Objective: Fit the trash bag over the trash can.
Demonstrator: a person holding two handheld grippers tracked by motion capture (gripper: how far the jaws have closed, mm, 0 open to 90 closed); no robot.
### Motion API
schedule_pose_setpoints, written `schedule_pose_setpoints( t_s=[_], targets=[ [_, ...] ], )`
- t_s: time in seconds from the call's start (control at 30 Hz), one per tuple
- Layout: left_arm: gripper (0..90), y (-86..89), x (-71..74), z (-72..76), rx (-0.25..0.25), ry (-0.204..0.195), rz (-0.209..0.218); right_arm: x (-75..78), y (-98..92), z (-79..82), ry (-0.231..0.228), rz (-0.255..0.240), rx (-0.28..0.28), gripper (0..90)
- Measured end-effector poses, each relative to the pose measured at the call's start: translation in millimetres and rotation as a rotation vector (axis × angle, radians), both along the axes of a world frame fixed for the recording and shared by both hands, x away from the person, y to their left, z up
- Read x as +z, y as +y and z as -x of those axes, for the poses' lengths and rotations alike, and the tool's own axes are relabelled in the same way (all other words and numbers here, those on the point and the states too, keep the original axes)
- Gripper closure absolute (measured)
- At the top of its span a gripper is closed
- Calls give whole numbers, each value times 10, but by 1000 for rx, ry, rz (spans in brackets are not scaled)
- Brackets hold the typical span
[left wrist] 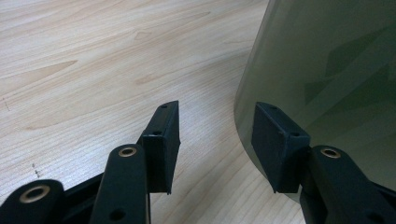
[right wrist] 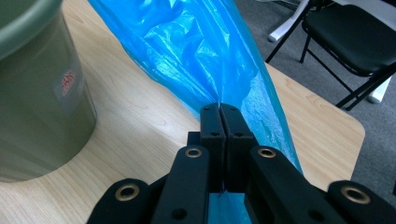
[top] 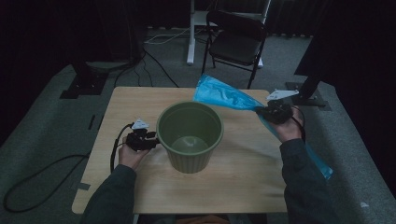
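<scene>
Right gripper (right wrist: 219, 116) is clamped on the blue bin liner (top: 224, 95), lifting it clear; left gripper (left wrist: 217, 140), jaws apart, steadies the green waste bin (top: 190, 135).

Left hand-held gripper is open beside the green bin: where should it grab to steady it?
Probably the rim on the bin's left side, coming down from above: the wall is too wide for the left hand-held gripper, while the thin lip fits between the jaws.
</scene>
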State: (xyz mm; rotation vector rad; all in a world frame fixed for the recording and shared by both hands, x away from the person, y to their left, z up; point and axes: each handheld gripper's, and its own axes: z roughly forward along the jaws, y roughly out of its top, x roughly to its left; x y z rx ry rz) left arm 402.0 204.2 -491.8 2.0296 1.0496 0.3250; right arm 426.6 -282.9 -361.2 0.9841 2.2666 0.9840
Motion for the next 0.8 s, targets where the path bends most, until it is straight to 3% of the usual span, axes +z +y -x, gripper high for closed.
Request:
schedule_pose_setpoints(
  t_s=[0.53,0.8],
  targets=[
    [517,1,4,2,2,-1,1,224,-2,102,-55,-2,16,892],
    [517,-1,2,1,1,-3,0,266,55,210,-61,16,66,892]
  ],
)
